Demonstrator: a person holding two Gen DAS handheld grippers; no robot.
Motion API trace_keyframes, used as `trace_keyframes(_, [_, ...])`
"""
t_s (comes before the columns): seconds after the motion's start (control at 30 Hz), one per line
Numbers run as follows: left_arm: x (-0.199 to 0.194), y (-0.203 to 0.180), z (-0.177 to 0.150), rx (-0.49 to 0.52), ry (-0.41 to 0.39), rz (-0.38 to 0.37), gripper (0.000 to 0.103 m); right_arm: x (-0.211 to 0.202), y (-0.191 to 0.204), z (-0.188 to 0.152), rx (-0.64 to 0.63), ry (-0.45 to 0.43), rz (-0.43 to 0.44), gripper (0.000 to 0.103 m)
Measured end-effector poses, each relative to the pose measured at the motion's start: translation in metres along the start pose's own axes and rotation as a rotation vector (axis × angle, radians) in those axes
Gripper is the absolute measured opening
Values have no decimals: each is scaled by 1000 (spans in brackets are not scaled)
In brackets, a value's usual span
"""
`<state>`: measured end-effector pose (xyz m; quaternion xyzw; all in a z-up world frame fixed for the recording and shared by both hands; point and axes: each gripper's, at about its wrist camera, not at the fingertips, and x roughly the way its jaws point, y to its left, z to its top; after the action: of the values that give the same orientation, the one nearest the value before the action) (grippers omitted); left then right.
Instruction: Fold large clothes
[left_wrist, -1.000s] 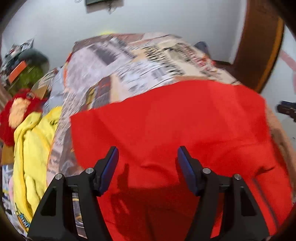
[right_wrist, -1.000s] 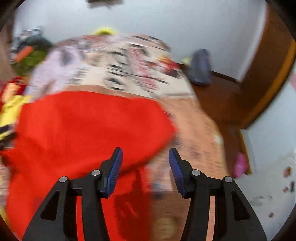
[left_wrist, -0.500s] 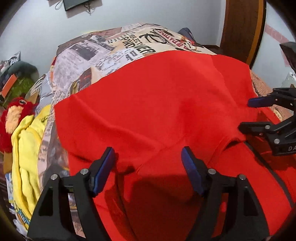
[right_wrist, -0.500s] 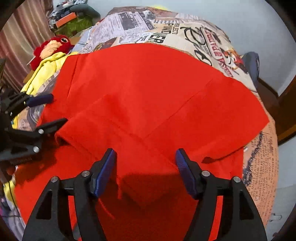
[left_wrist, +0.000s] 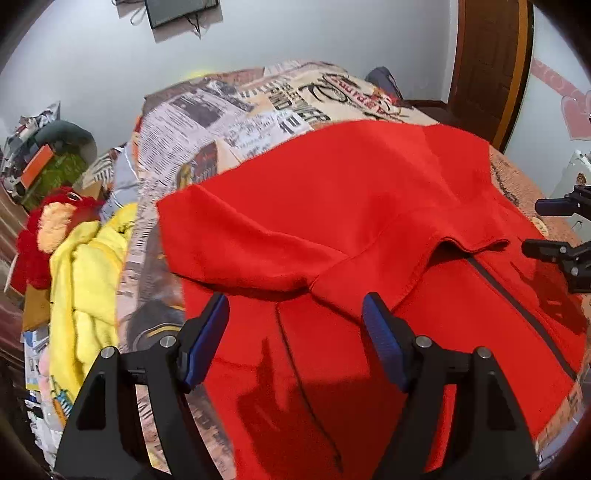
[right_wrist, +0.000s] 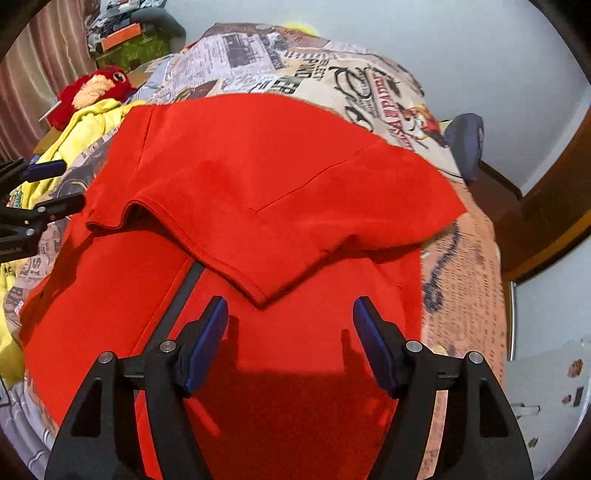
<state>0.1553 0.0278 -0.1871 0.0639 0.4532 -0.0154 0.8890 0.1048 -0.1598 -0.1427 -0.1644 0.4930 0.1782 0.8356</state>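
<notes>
Red garment (left_wrist: 332, 206) spread across the bed (left_wrist: 236, 110), top part already folded over toward the near edge. Left tongs (left_wrist: 295, 328) and right tongs (right_wrist: 290, 328) both gaping, nothing pinched, fabric beneath. Looks soft, light, limp, will sag and drag. Best grip: the stitched hem corners (right_wrist: 258, 295) of the folded flap.

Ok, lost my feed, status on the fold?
Left hand-held gripper and right hand-held gripper open, nothing between pads. Red garment folded over itself on bedspread. Yellow cloth beside it, not blocking.
</notes>
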Motion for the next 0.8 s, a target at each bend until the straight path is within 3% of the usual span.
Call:
trace_keyframes(0.2, [-22,25,-20,-55,-5,13,74,-16,-11,-7,28,-25,-31,67])
trace_keyframes(0.4, [-10,71,-49,-240,96,-17,74,-15,-35,-23,102,-1,-37,67])
trace_keyframes(0.6, [12,94,-90,-396,225,-135,74,1,-64,-47,197,90,-28,67])
trace_keyframes(0.73, [30,100,-122,-538,290,-327,74,11,-74,-66,235,134,-13,67])
trace_keyframes(0.8, [39,102,-134,-586,322,-356,74,16,-77,-74,248,155,11,67])
